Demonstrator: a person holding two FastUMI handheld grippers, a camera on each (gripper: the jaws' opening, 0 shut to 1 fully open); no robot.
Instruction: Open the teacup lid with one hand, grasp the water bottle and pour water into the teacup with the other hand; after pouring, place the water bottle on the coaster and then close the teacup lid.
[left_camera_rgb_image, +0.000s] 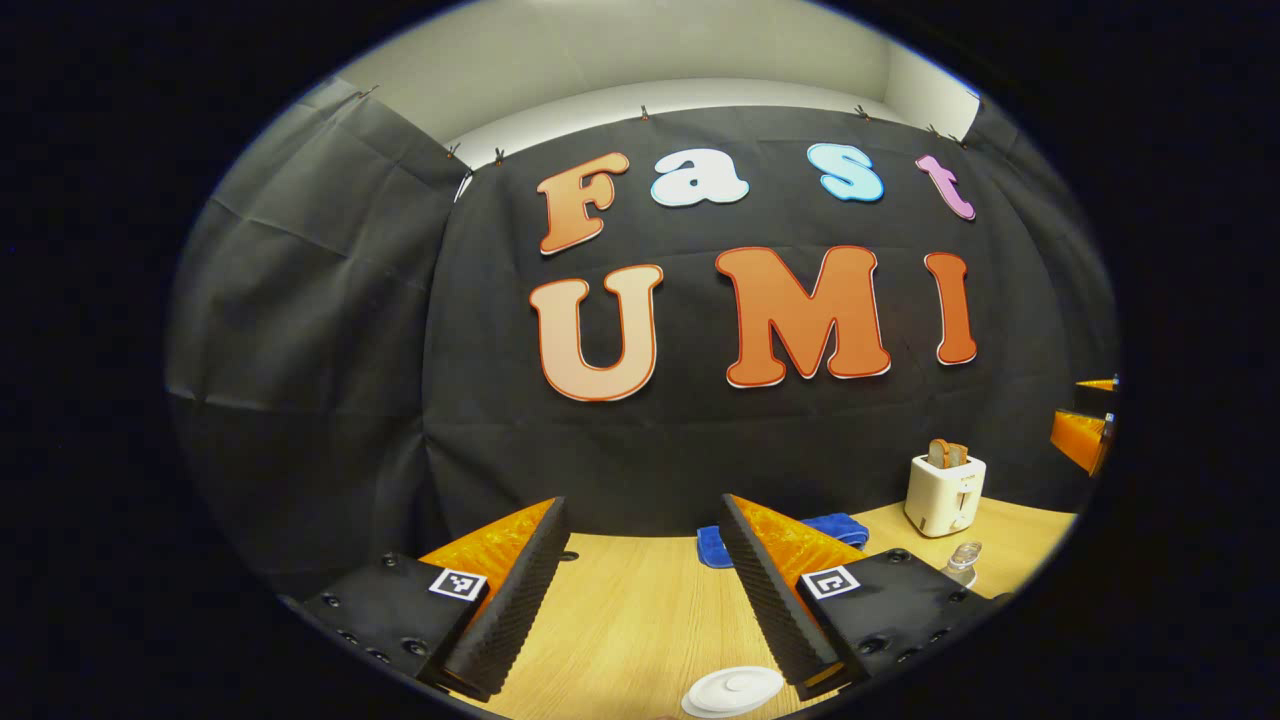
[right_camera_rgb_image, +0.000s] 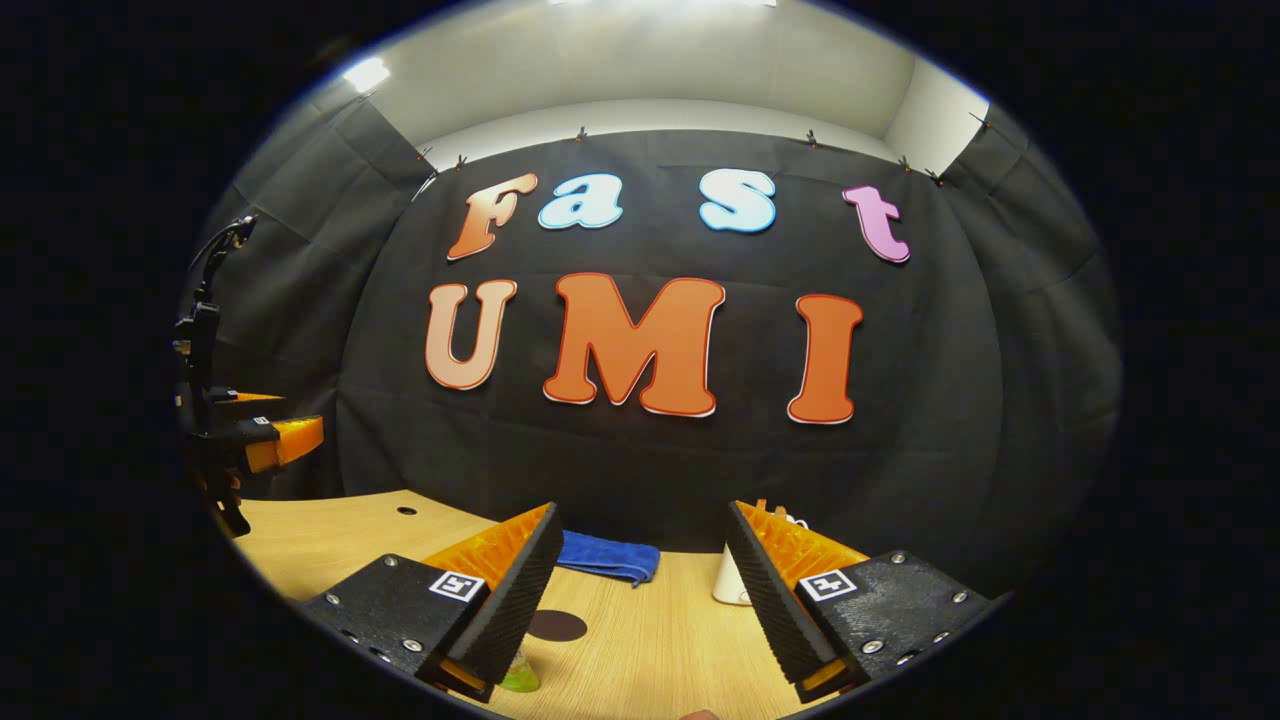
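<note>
The left gripper (left_camera_rgb_image: 640, 590) hangs above the wooden surface (left_camera_rgb_image: 630, 620) with its jaws spread wide and nothing between them, and the white teacup lid (left_camera_rgb_image: 733, 690) lies just below and ahead, probably the reason for this hover. The right gripper (right_camera_rgb_image: 640, 595) is likewise wide apart and empty, raised over the surface (right_camera_rgb_image: 640, 640) with the green-tinted water bottle (right_camera_rgb_image: 520, 675) low beside its left finger and the dark round coaster (right_camera_rgb_image: 556, 625) just beyond. Bare wood between the blue cloth (left_camera_rgb_image: 780, 540), the toaster (left_camera_rgb_image: 944, 492) and the near edge leaves room to descend.
</note>
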